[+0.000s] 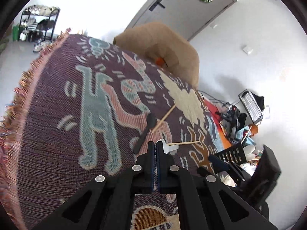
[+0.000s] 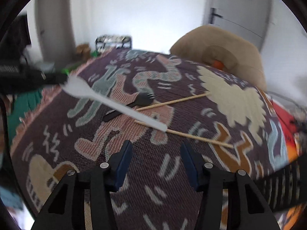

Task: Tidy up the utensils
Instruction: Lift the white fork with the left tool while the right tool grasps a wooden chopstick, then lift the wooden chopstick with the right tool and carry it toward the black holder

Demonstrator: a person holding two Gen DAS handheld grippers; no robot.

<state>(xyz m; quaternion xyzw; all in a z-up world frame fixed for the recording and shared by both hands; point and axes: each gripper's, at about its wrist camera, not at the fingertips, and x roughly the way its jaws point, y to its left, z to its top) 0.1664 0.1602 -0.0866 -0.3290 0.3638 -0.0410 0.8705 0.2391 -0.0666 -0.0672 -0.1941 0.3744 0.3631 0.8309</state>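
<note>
My left gripper (image 1: 155, 143) is shut on a white plastic fork (image 1: 166, 148), whose end shows just right of the pads. In the right wrist view the same fork (image 2: 115, 105) hangs above the cloth, held at its tined end by the blurred black left gripper (image 2: 57, 77). A black plastic fork (image 2: 134, 103) (image 1: 145, 132) and two wooden chopsticks (image 2: 172, 101) (image 2: 197, 137) lie on the patterned cloth (image 2: 134, 172). My right gripper (image 2: 156, 145) stands open over the cloth, nearer than the chopsticks, with nothing between its fingers.
A black slatted basket (image 1: 230, 154) (image 2: 284, 182) sits at the cloth's right edge with utensils behind it. A tan cushion (image 1: 163, 44) with an orange object rests at the far side. The fringed cloth edge (image 1: 25, 88) drops off on the left.
</note>
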